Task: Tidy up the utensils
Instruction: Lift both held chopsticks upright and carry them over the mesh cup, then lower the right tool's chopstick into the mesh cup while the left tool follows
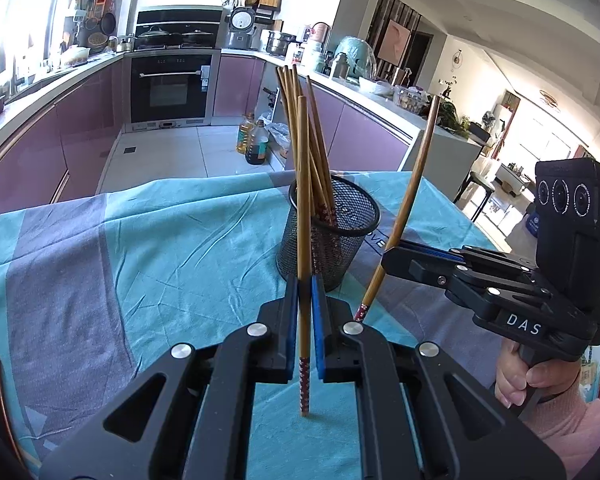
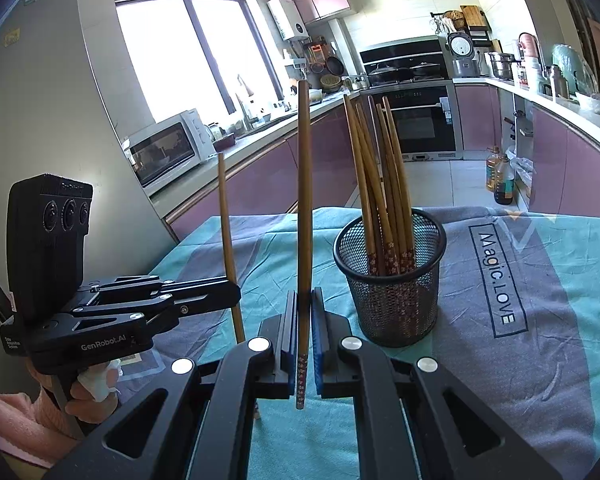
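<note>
Left wrist view only: left gripper [image 1: 305,322] clamped on one upright chopstick [image 1: 303,208], patterned tip down; right gripper [image 1: 396,251] at 3 o'clock, clamped on a second chopstick [image 1: 410,196] leaning right.

Right wrist view only: that second chopstick upright between the closed blue pads [image 2: 318,322]; printed lettering [image 2: 498,276] on the cloth at 3 o'clock; microwave [image 2: 166,150] at 10 o'clock.

Mesh cup [image 1: 332,232] at 12 o'clock, just beyond the left gripper, holding a bundle of chopsticks [image 1: 300,120], patterned ends down.

Teal and grey tablecloth [image 1: 160,248] under everything. Kitchen behind: purple cabinets [image 1: 44,148], black oven [image 1: 170,88], oil bottles [image 1: 254,142] on the floor.
</note>
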Available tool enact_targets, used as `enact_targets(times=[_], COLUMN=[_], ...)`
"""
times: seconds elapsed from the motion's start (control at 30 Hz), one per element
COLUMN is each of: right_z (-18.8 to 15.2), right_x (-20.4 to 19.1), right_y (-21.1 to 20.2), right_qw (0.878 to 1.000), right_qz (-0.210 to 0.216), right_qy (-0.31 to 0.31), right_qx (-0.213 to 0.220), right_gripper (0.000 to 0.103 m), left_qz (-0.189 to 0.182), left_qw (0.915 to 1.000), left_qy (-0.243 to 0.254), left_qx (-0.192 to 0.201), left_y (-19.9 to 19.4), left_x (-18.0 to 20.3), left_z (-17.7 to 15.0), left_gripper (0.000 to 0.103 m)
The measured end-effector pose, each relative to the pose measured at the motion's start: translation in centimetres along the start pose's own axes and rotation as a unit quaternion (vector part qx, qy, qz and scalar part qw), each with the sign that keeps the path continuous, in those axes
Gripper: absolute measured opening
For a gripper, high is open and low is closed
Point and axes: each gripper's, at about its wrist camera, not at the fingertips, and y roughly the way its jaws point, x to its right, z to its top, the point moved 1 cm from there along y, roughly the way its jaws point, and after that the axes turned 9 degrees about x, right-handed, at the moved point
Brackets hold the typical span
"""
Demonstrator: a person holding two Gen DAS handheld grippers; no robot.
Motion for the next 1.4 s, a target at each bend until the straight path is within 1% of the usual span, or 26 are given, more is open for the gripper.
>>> enact_targets(times=[0.63, 1.4], right_z=[0.8, 2.9], right_x=[0.7, 1.0], right_y=[-1.3, -2.6], right_qw=[1.0, 0.999], right_qz=[-0.003, -0.009], right_qy=[0.0, -0.017], right_qx=[0.021, 0.046], right_gripper=[0.006, 0.006], left_qz=[-0.007, -0.018], left_qw=[0.9999, 0.9993], left_qy=[0.003, 0.017], left_qx=[0.013, 0.029], left_y=[-0.5, -1.2], left_x=[0.2, 0.7], left_z=[0.8, 2.0], left_gripper=[0.008, 0.008])
